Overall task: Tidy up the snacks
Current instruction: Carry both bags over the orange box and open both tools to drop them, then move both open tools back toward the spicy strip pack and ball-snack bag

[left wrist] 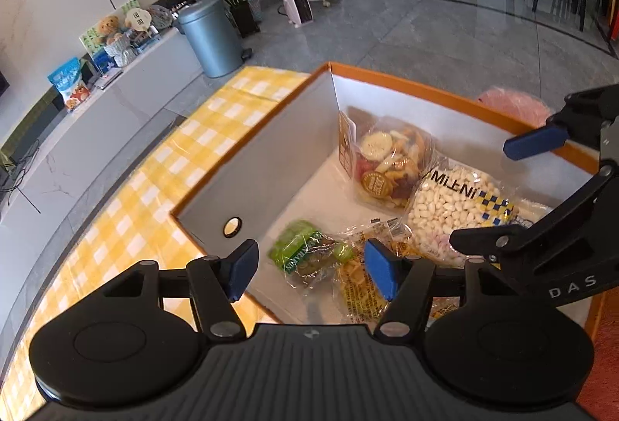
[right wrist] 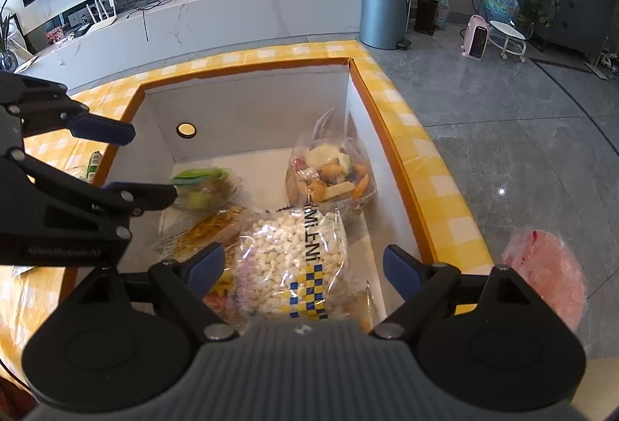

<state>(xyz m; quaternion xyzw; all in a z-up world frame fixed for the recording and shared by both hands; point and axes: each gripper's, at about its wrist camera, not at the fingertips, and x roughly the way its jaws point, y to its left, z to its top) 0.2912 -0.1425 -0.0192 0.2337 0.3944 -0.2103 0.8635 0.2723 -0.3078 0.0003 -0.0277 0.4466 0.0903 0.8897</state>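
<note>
Two grippers: left gripper (left wrist: 313,272) and right gripper (right wrist: 305,268), fingers apart, nothing clamped.
Nearest item: MiLeNi bag (right wrist: 294,258), below right fingers, long axis along them.
Container: orange box (right wrist: 390,135).

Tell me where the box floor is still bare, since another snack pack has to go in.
Bare floor lies along the far wall with the round hole, between the green pack and the dried fruit bag. The near half is crowded: the white candy bag overlaps the yellow pack. Both claws, left and right, are open and hold nothing.
</note>
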